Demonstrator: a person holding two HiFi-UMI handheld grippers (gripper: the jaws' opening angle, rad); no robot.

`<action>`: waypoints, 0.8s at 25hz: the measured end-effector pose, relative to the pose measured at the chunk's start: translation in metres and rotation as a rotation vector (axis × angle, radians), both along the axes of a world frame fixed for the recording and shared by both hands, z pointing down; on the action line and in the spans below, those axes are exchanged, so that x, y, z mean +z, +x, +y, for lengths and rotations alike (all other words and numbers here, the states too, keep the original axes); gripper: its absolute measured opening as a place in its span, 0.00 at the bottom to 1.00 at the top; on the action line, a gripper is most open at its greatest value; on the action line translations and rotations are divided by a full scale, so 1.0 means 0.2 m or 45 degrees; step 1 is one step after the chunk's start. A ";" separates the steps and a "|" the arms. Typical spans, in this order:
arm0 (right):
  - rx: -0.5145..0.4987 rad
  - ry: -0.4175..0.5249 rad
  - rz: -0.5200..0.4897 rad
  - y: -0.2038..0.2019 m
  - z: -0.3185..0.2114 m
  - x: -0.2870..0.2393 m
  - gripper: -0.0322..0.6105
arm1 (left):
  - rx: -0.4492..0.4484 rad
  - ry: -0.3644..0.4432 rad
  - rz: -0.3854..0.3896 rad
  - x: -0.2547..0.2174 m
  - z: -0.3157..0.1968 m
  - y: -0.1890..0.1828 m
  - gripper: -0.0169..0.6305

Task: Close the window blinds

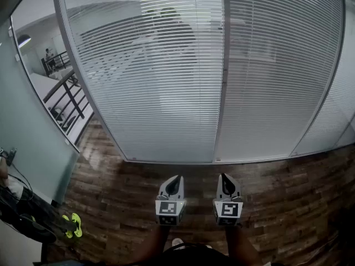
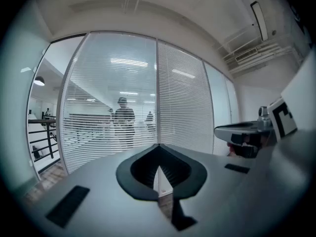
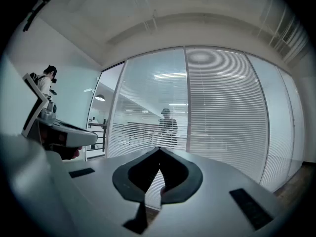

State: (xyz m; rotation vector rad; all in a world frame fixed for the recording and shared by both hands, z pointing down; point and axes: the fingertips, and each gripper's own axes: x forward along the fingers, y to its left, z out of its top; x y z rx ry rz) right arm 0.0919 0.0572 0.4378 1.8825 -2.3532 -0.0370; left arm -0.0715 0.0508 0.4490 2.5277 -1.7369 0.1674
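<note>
White slatted blinds hang behind a curved glass wall. The left blind panel (image 1: 150, 76) (image 2: 113, 88) (image 3: 148, 107) has its slats tilted so that the room behind shows through; the right blind panel (image 1: 277, 71) (image 2: 182, 102) (image 3: 222, 107) looks denser. A metal post (image 1: 222, 93) divides them. My left gripper (image 1: 176, 177) (image 2: 158, 146) and right gripper (image 1: 223, 176) (image 3: 159, 149) are held side by side, low, pointing at the blinds from a step away. Both have their jaws together with nothing between them. No wand or cord of the blinds shows.
A frosted glass partition (image 1: 33, 143) stands at the left, with a dark railing (image 1: 66, 93) beyond the glass. Cables and a yellow-green object (image 1: 72, 226) lie on the wooden floor (image 1: 288, 193) at lower left. A person's reflection (image 2: 123, 125) shows in the glass.
</note>
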 end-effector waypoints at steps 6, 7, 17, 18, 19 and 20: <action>-0.028 0.009 0.008 -0.05 0.04 0.05 0.05 | 0.024 -0.004 0.002 0.03 0.05 0.02 0.02; -0.026 0.010 0.007 -0.05 0.04 0.05 0.05 | 0.021 -0.004 0.003 0.04 0.05 0.02 0.02; -0.022 0.049 -0.052 -0.05 0.07 -0.01 0.05 | -0.030 0.040 0.019 -0.01 0.07 -0.03 0.02; -0.027 0.053 -0.056 -0.05 0.06 0.00 0.05 | -0.026 0.036 0.020 0.00 0.06 -0.02 0.02; -0.034 0.054 -0.059 -0.04 0.06 0.01 0.05 | -0.018 0.029 0.019 0.01 0.06 -0.02 0.02; -0.036 0.046 -0.055 -0.04 0.06 0.02 0.05 | -0.011 0.022 0.018 0.02 0.06 -0.01 0.02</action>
